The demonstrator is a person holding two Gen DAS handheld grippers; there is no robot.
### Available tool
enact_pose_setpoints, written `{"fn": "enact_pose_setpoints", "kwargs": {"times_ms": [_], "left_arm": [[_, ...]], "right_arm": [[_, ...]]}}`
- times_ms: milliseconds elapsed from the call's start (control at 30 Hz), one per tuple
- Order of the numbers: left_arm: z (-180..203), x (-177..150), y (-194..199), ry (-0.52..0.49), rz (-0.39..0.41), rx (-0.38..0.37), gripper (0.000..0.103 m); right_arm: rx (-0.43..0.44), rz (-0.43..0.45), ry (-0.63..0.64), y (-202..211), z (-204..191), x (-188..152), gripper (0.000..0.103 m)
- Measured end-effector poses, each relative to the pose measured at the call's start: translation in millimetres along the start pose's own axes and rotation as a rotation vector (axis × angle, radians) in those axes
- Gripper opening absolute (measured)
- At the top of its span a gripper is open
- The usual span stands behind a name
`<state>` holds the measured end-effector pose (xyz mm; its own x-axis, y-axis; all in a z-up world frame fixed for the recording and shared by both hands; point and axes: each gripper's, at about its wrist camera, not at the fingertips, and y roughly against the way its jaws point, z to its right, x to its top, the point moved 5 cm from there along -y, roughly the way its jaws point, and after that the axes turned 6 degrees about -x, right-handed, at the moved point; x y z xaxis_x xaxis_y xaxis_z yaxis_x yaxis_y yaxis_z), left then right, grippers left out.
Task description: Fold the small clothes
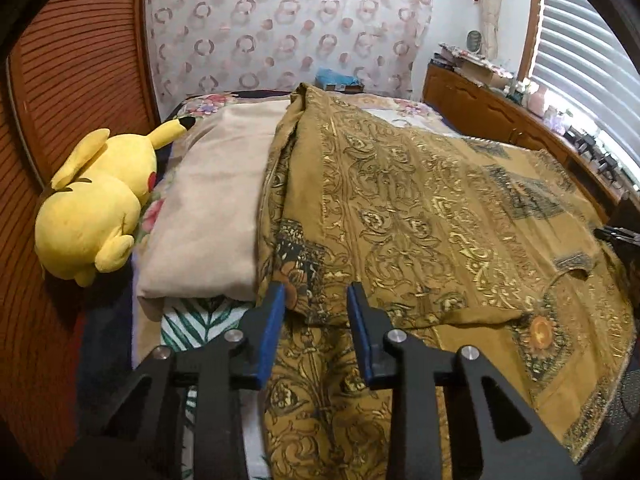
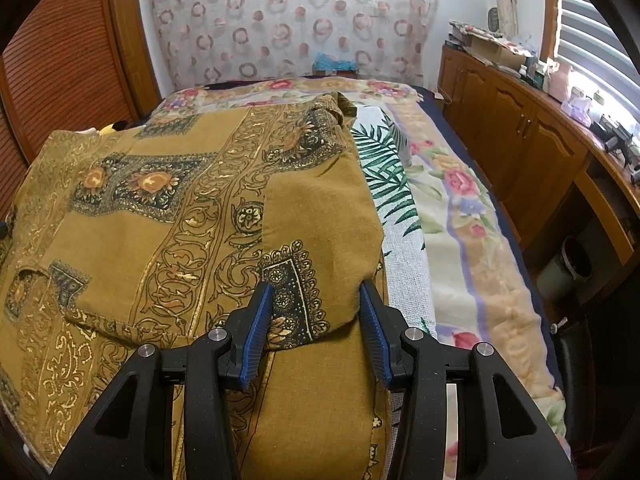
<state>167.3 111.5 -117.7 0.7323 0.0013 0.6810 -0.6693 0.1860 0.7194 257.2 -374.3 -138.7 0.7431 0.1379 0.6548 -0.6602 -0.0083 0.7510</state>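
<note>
Bedroom clutter frames a bed (image 2: 460,216) where the mustard patterned garment (image 1: 420,208) lies spread, one fold already doubled over near its front edge. The left gripper (image 1: 316,296) has fabric between its blue pads, yet I cannot tell whether it pinches. The right gripper (image 2: 316,300) straddles the folded flap with jaws apart, unclenched. To fold neatly, both should grip matching edges and lift together. A beige cloth (image 1: 216,200) and yellow plush toy (image 1: 96,200) crowd the left side.
</note>
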Motion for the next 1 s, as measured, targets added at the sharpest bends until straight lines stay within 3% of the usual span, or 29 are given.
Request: {"fn": "enact_pose_setpoints", "kwargs": {"times_ms": [133, 333, 400, 433, 467, 500, 533, 633, 1000], "left_arm": [[-3.4, 1.2, -3.3, -0.018, -0.012, 0.054, 0.030], [-10.2, 0.3, -10.8, -0.006, -0.024, 0.051, 0.030], [-7.1, -0.2, -10.3, -0.019, -0.021, 0.046, 0.016], [-5.3, -0.4, -9.7, -0.025, -0.020, 0.046, 0.001], [-4.2, -0.2, -8.5, -0.028, -0.015, 0.045, 0.001], [-2.4, 0.7, -6.6, -0.031, -0.010, 0.041, 0.000], [-0.9, 1.4, -4.7, -0.035, -0.004, 0.040, 0.000], [10.5, 8.2, 13.4, -0.055, 0.045, 0.022, 0.000], [30.9, 24.9, 74.8, -0.056, 0.175, -0.060, 0.000]], "right_arm": [[-0.001, 0.000, 0.001, 0.0, -0.7, -0.1, 0.045], [-0.003, 0.001, 0.002, 0.1, -0.8, -0.3, 0.045], [-0.005, 0.001, 0.004, 0.2, -0.1, -0.2, 0.043], [-0.007, 0.002, 0.006, 0.4, 0.3, 0.3, 0.043], [-0.010, 0.004, 0.013, 1.1, 0.1, 1.3, 0.041], [-0.013, 0.009, 0.022, 1.8, -1.2, 1.6, 0.032], [-0.016, 0.016, 0.041, 3.5, -3.5, 2.4, 0.017], [-0.004, 0.047, 0.084, 10.2, -9.9, 5.8, 0.003], [0.061, 0.199, 0.046, 66.7, -1.6, 35.7, 0.000]]}}
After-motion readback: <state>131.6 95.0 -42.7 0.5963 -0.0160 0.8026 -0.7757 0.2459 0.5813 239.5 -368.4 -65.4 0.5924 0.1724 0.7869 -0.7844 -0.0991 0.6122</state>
